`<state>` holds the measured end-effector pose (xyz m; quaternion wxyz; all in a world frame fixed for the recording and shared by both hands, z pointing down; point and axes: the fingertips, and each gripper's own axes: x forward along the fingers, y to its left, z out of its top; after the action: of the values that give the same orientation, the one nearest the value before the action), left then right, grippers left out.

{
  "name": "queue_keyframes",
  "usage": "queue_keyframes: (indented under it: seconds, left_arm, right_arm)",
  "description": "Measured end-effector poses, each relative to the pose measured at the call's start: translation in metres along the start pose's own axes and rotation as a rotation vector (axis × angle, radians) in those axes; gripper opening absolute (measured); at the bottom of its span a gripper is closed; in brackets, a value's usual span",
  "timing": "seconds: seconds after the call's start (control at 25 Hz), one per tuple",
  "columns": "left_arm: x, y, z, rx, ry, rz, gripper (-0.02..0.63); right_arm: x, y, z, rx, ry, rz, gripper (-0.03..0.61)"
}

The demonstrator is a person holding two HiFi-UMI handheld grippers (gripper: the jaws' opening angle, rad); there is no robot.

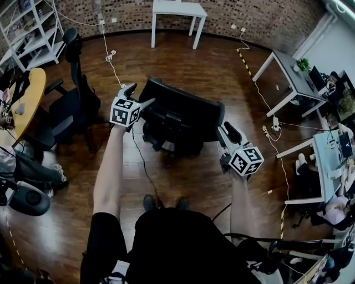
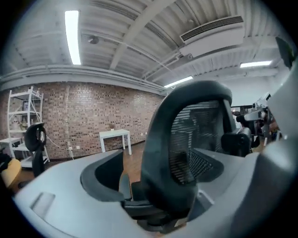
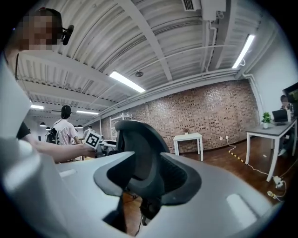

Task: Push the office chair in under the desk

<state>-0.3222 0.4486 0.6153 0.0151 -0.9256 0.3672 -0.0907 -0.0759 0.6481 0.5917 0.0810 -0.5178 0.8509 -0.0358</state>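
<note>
A black office chair (image 1: 183, 111) stands on the wood floor in front of me, its backrest toward me. My left gripper (image 1: 138, 95) is at the backrest's left edge. In the left gripper view the mesh backrest (image 2: 186, 139) lies between the wide-open jaws of that gripper (image 2: 163, 186), with a gap to the left jaw. My right gripper (image 1: 228, 133) is at the backrest's right edge. In the right gripper view that gripper (image 3: 149, 181) is shut on the backrest's rim (image 3: 139, 144). A white desk (image 1: 178, 8) stands far ahead by the brick wall.
A second black chair (image 1: 72, 105) and a yellow round table (image 1: 28, 94) stand at the left, with a white shelf (image 1: 33, 28) behind them. Cables (image 1: 111, 55) run over the floor. A grey desk (image 1: 288, 72) stands at the right, and people sit beyond it.
</note>
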Motion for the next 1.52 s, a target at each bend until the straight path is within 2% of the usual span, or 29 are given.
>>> queue_keyframes:
  seconds: [0.12, 0.16, 0.2, 0.28, 0.44, 0.52, 0.6, 0.68, 0.76, 0.84, 0.88, 1.0, 1.12, 1.28, 1.4, 1.52]
  left_arm:
    - [0.023, 0.018, -0.023, -0.104, -0.003, -0.163, 0.525]
    - [0.024, 0.021, -0.028, -0.160, -0.030, -0.223, 0.448]
    - [0.022, 0.024, -0.031, -0.210, -0.064, -0.260, 0.442]
    - [0.018, 0.031, -0.033, -0.266, -0.117, -0.268, 0.434]
    - [0.012, 0.018, -0.032, -0.310, -0.165, -0.267, 0.446]
    - [0.009, 0.003, -0.028, -0.331, -0.186, -0.273, 0.455]
    - [0.010, -0.018, -0.024, -0.321, -0.189, -0.280, 0.456]
    - [0.013, -0.041, -0.019, -0.245, -0.167, -0.270, 0.456]
    - [0.014, -0.048, -0.003, -0.202, -0.178, -0.215, 0.456]
    - [0.022, -0.046, 0.012, -0.247, -0.198, -0.170, 0.456]
    - [0.032, -0.050, 0.011, -0.247, -0.173, -0.169, 0.463]
    - [0.064, -0.072, 0.003, -0.177, -0.098, -0.159, 0.472]
    - [0.081, -0.079, 0.015, -0.183, -0.097, -0.158, 0.476]
    - [0.106, -0.088, 0.032, -0.185, -0.094, -0.126, 0.480]
    - [0.125, -0.088, 0.044, -0.184, -0.086, -0.111, 0.485]
    - [0.130, -0.089, 0.042, -0.194, -0.080, -0.101, 0.488]
  right_arm:
    - [0.011, 0.012, -0.016, -0.019, 0.025, -0.007, 0.161]
    - [0.015, 0.015, -0.022, -0.031, 0.033, -0.007, 0.161]
    - [0.018, 0.016, -0.028, -0.045, 0.041, -0.008, 0.160]
    - [0.024, 0.010, -0.037, -0.074, 0.055, -0.020, 0.160]
    - [0.038, -0.016, -0.040, -0.098, 0.047, -0.049, 0.166]
    - [0.049, -0.031, -0.040, -0.105, 0.052, -0.049, 0.230]
    - [0.057, -0.055, -0.040, -0.102, 0.060, -0.069, 0.296]
    - [0.057, -0.083, -0.036, -0.082, 0.051, -0.093, 0.360]
    - [0.058, -0.108, -0.031, -0.054, 0.044, -0.092, 0.367]
    - [0.066, -0.125, -0.029, -0.029, 0.049, -0.048, 0.362]
    - [0.072, -0.131, -0.028, -0.016, 0.053, -0.010, 0.347]
    - [0.081, -0.146, -0.023, 0.022, 0.051, 0.131, 0.304]
    - [0.083, -0.163, -0.015, 0.050, 0.025, 0.227, 0.288]
    - [0.085, -0.187, 0.004, 0.054, 0.014, 0.286, 0.265]
    - [0.088, -0.202, 0.019, 0.048, 0.005, 0.297, 0.258]
    - [0.088, -0.206, 0.018, 0.040, 0.002, 0.299, 0.256]
